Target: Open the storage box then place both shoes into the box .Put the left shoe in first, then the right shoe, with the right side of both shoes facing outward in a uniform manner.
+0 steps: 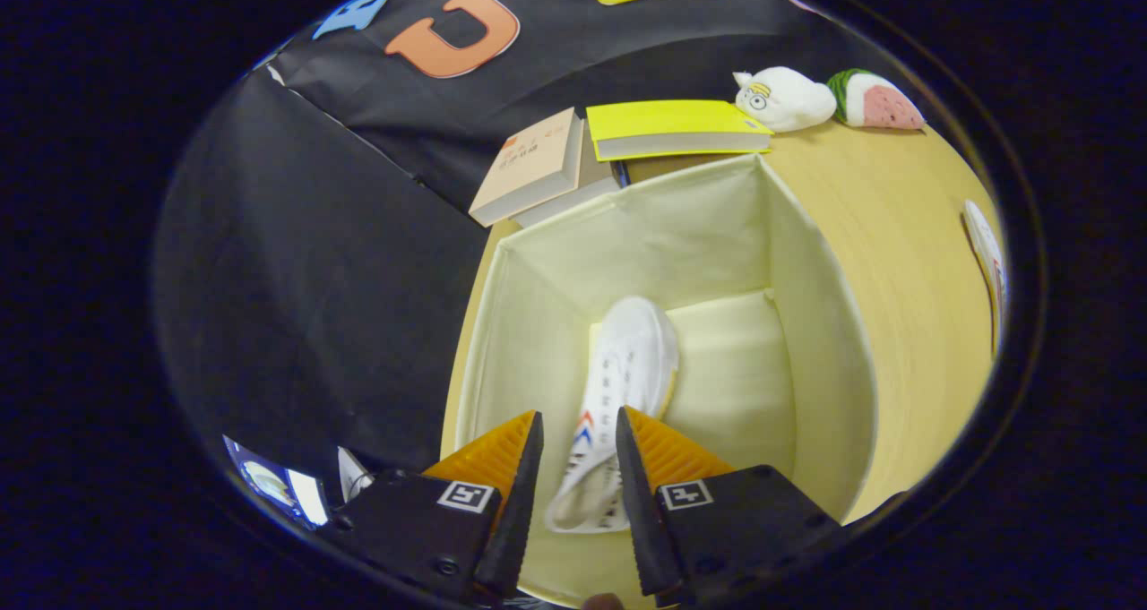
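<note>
The cream fabric storage box (681,225) stands open on the wooden table, and I look down into it. A white shoe (627,359) with red and blue side marks hangs inside the box, toe pointing away toward the floor of the box. My gripper (579,431) is shut on the shoe's heel end, with both orange-ribbed fingers (493,453) pressing its sides just above the box's near wall. A second white shoe (984,252) lies on the table to the right of the box, seen only as a thin sliver.
Behind the box lie a beige book (529,167) and a yellow book (672,126). Two soft toys, a white one (784,98) and a watermelon-slice one (874,101), sit at the table's back right. Bare tabletop (896,225) stretches right of the box.
</note>
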Tool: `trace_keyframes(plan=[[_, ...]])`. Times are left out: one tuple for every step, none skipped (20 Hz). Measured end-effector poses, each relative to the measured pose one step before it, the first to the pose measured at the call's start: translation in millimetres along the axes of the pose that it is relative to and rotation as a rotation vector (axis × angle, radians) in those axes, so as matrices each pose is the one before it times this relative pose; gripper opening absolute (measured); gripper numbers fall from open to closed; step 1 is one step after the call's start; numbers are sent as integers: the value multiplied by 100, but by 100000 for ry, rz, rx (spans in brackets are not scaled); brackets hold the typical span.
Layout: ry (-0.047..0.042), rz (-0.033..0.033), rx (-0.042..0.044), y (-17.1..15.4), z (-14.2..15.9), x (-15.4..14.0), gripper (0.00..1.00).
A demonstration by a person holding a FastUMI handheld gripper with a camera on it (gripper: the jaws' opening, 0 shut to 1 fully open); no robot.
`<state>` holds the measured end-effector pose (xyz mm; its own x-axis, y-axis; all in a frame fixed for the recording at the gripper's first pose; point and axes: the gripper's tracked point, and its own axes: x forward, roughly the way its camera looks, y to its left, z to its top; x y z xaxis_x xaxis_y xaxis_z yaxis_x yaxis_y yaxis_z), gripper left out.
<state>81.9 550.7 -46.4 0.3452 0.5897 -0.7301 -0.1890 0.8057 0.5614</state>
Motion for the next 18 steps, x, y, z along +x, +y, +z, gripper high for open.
trace_keyframes(plan=[[-776,1125,-1756,249,79,-638,59],[-1748,1310,-2338,300,202,-793,71],[-2078,727,-2902,49,269,-810,75],[-2595,330,-3267,-109,405,-1067,81],[-2467,2,-2806,-141,235,-948,84],[-1582,-189,-2651,-235,200,-1173,89],[-1522,-479,-1871,-357,193,-1029,94],[-1646,-828,-2685,-492,205,-1305,98],[-2356,-1285,-3195,-742,445,-1329,99],[-2886,-2048,-2358,-1176,601,-1603,99],[-580,-1631,-1460,-1010,54,-1318,99],[419,-747,-1398,-1283,-288,-1777,99],[683,-1790,-1374,-1509,-170,-1189,99],[40,-3628,-1165,-2744,36,-1277,100],[471,-3392,-665,-2576,-58,-835,100],[724,-3680,388,-2622,-302,-831,100],[58,-3498,1137,-2823,-180,-858,100],[-261,-3975,463,-2957,-23,-82,100]])
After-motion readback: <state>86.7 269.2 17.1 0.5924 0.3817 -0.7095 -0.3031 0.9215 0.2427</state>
